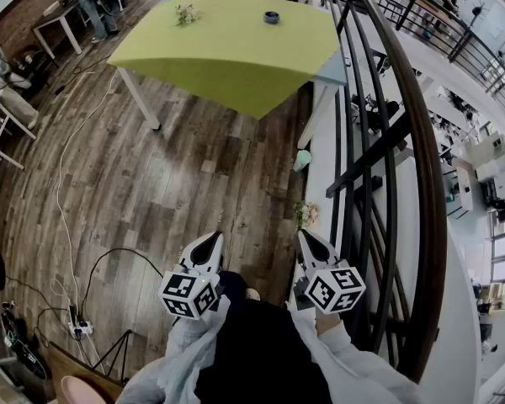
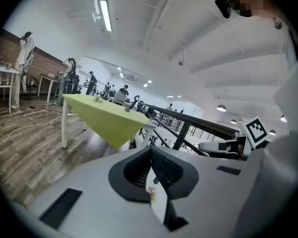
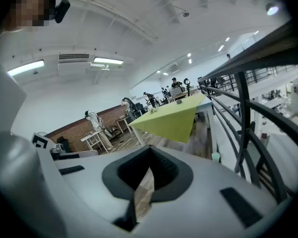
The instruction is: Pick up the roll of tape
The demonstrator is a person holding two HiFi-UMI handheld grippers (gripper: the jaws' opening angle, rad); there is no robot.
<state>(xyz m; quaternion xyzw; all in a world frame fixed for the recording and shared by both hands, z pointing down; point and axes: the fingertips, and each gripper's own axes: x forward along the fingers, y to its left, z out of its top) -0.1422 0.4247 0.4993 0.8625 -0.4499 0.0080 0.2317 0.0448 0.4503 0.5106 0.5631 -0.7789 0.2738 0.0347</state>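
The left hand-held gripper (image 1: 210, 244) and right hand-held gripper (image 1: 309, 242) sit side by side close to the person's body, above the wood floor (image 1: 177, 183). Each has its jaws together, tips meeting, with nothing between them. A dark railing (image 1: 408, 141) runs along the right. Well apart from both grippers stands the counter (image 1: 236, 57), covered in yellow-green cloth. The tape (image 1: 271, 17), a small dark ring, lies on it near the far edge. A pale sprig (image 1: 185, 13) lies to the tape's left.
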